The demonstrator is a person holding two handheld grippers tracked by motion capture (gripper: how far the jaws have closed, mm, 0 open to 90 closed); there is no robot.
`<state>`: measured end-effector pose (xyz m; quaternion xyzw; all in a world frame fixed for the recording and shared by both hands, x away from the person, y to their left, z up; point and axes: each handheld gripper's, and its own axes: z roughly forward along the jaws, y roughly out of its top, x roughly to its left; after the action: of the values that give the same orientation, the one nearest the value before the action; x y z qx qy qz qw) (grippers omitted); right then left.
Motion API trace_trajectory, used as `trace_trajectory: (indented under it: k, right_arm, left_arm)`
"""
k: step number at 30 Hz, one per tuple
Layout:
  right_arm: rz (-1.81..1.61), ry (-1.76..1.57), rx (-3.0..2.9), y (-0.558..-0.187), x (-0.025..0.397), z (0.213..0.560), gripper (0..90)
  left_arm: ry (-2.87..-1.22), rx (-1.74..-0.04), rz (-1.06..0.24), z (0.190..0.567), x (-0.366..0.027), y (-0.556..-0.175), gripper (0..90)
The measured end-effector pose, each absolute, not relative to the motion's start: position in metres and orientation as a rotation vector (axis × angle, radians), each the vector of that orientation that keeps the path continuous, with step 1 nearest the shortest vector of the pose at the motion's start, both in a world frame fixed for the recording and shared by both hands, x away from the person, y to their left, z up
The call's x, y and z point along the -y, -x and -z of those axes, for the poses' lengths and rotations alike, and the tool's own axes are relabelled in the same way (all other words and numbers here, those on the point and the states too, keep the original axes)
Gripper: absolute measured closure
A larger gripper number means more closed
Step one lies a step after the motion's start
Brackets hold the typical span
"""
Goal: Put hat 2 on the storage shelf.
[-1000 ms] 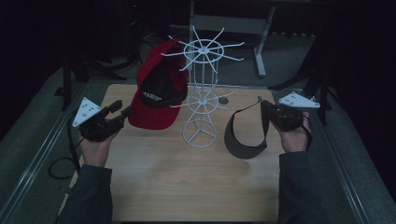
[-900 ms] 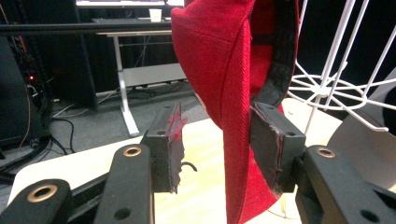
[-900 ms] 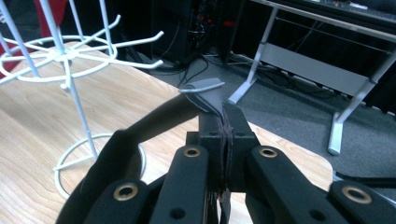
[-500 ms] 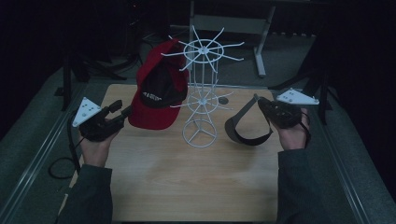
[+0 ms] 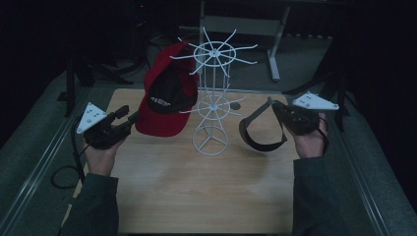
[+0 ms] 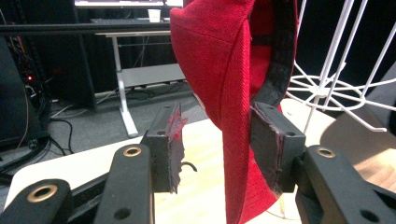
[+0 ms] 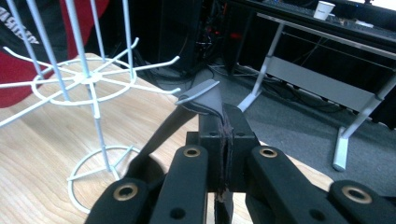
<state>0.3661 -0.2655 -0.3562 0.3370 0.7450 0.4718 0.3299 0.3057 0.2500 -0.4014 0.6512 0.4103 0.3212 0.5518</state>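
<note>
- Your right gripper [image 5: 273, 109] now carries the black visor [image 5: 259, 132] lower and flatter than a second ago: then its band hung nearly upright, now it lies tilted, open loop toward the white wire rack [image 5: 211, 93].
- Judgement: you appear to be turning the visor to present it to one of the rack's prongs; it is not yet hung and is apart from the rack.
- Right gripper view: the jaws are closed tight on a thin strap of the visor [image 7: 198, 100], which rises from between the pads; the rack's lower ring of hooks [image 7: 88, 77] lies to the left, near but not touching.
- The high view gives what that view cannot: the visor's full loop hanging beside your right hand, clear of the tabletop [image 5: 206, 196].
- Your left gripper [image 5: 125, 118] has not moved over the last second; it sits at the brim of the red cap [image 5: 167, 98], which hangs on the rack's left side.
- Left gripper view: the jaws stand apart with the cap's brim [image 6: 233, 116] between them, the right pad [image 6: 273, 140] touching or all but touching the fabric, the left pad [image 6: 170, 149] clear. They do not grip it.
- The high view cannot settle that gap; the left gripper view does.
- Risk, as judged: the thin strap may slip or twist as you hook the visor on.
</note>
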Motion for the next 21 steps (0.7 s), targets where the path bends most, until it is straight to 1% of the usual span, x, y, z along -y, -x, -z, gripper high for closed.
trace_trajectory:
  k: [7, 21]
  right_arm:
    - [-1.3, -0.857, -1.958, -0.357, 0.26, 0.348, 88.3]
    - [-1.308, -0.795, -1.95, -0.348, 0.254, 0.332, 88.2]
  left_arm:
    - [-1.539, -0.972, -0.761, 0.401, -0.251, -0.306, 55.1]
    - [-1.537, -0.974, -0.757, 0.401, -0.251, -0.306, 55.1]
